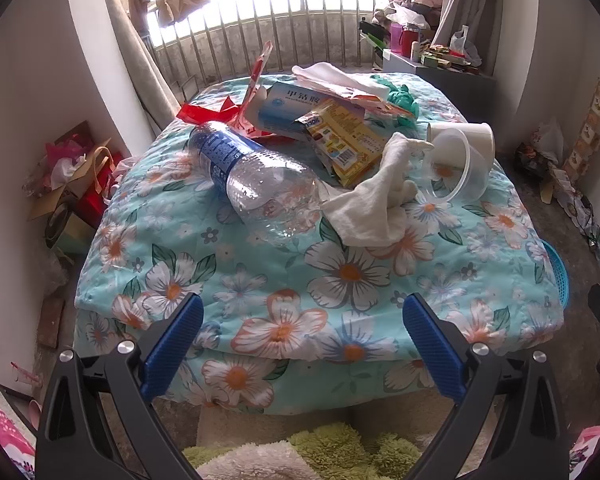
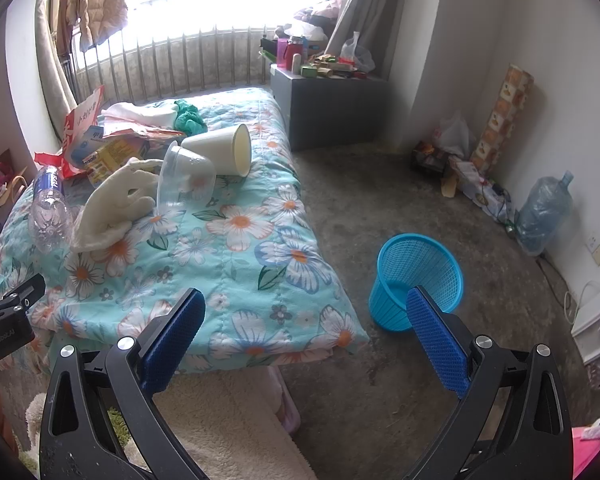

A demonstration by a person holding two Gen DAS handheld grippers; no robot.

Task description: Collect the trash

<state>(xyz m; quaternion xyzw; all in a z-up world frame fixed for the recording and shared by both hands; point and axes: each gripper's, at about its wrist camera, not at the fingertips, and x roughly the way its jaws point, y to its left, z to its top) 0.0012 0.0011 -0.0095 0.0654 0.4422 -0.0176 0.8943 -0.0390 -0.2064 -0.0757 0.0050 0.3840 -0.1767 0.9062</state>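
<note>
Both tongs are spread wide with nothing between their blue pads. The left tongs hang over the near edge of the floral quilt, and the right tongs hang over the quilt's near right corner and the floor.

The trash lies in a heap on the far half of the quilt. A clear bottle with a blue label lies on its side at the left of the heap. Just right of the bottle, touching its near end, is a crumpled white cloth. Right of the cloth, a clear cup lies on its side, and a white cup lies tipped behind it, touching it. Behind the bottle are a yellow packet, a pale blue box and red wrapper scraps. Farther back lie a white cloth and a green bag.

A blue basket stands upright on the floor, right of the quilt, close to its near right corner. The right pad of the right tongs overlaps the basket in that view.
</note>
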